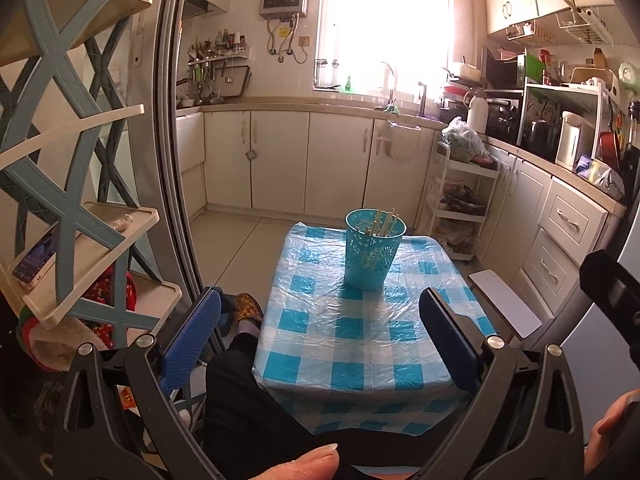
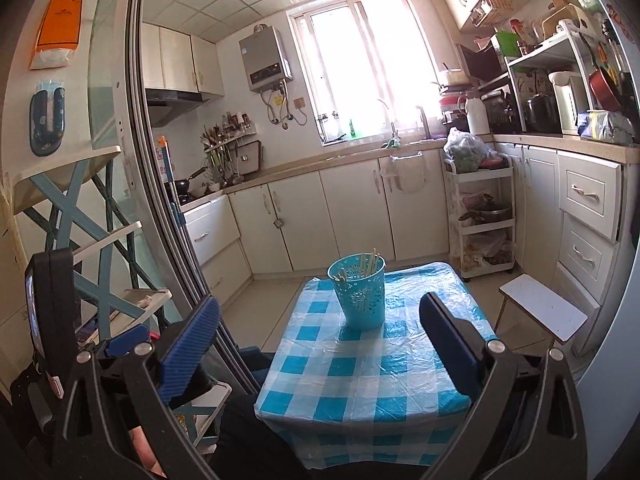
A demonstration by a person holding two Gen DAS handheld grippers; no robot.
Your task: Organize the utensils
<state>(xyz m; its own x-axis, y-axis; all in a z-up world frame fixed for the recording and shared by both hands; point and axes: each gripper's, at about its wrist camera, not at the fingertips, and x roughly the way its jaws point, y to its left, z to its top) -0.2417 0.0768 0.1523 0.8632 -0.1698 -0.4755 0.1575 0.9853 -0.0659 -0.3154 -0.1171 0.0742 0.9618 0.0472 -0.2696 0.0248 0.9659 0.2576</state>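
A turquoise perforated cup [image 1: 373, 249] [image 2: 358, 291] stands upright near the far end of a small table under a blue-and-white checked cloth [image 1: 360, 340] [image 2: 372, 364]. Several pale chopsticks [image 1: 386, 222] [image 2: 368, 264] stick out of the cup. My left gripper [image 1: 320, 312] is open, held back from the cup over the table's near half, nothing between its blue fingers. My right gripper [image 2: 320, 316] is also open and empty, equally short of the cup. No loose utensils show on the cloth.
A blue-and-white shelf rack [image 1: 80, 208] [image 2: 72, 208] and a glass door frame [image 1: 176, 160] stand at the left. A white stool [image 1: 506, 304] [image 2: 544, 306] and a white trolley [image 1: 460, 200] [image 2: 484, 216] stand at the right. A person's dark trouser leg [image 1: 248, 400] and slipper [image 1: 248, 308] lie beside the table.
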